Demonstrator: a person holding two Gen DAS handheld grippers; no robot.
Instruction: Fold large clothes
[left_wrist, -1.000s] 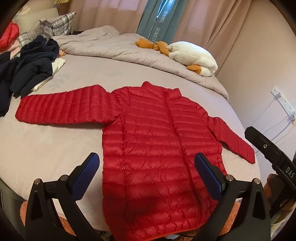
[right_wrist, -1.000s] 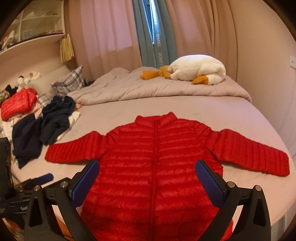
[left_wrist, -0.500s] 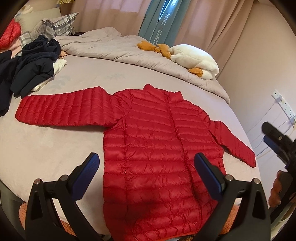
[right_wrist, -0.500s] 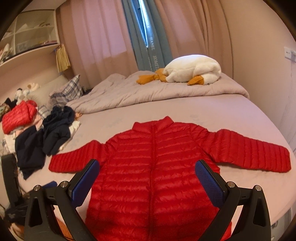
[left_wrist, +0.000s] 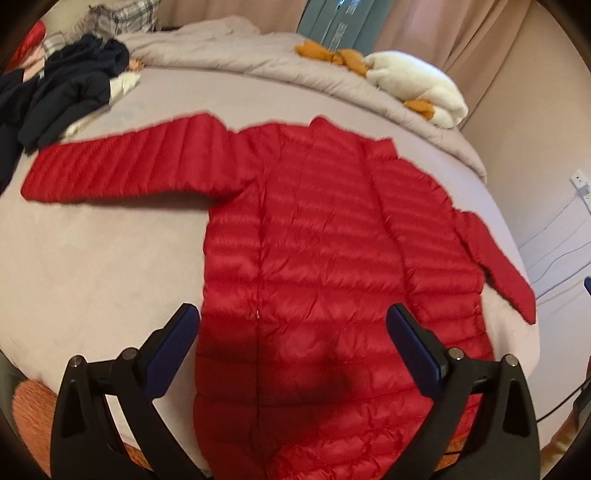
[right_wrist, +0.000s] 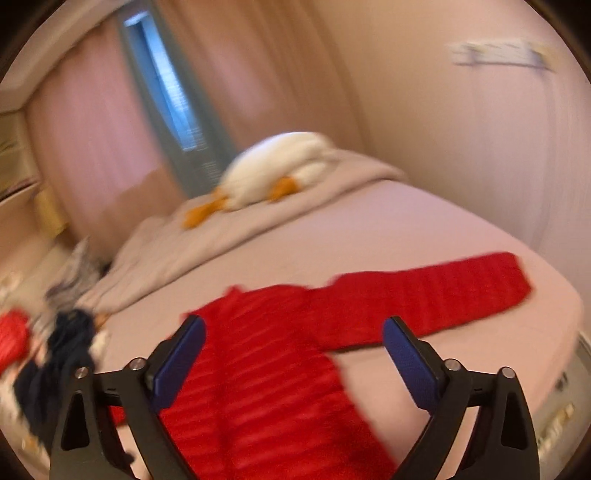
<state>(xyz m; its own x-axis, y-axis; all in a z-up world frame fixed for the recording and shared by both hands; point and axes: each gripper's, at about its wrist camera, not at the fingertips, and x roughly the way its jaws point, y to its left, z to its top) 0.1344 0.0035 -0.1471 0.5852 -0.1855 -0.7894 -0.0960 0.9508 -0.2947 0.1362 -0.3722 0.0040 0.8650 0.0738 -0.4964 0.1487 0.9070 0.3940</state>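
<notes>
Bed (left_wrist: 92, 266), covered in a pale mauve sheet. Red quilted jacket (left_wrist: 325, 266) laid flat across the near half, front up, collar toward the far side, both sleeves spread outward; its hem reaches the near edge. Heap of dark navy clothing (left_wrist: 62, 92) at the far left, over a white item. Bunched grey duvet (left_wrist: 236, 59) along the far side, bearing a white plush goose (left_wrist: 417, 88) with orange beak and feet. Plaid pillow (left_wrist: 122, 14) at the far left corner.

My left cam looks down over the bed (left_wrist: 92, 266) foot; right cam tilted, blurred; both share red jacket (left_wrist: 314, 258).
</notes>
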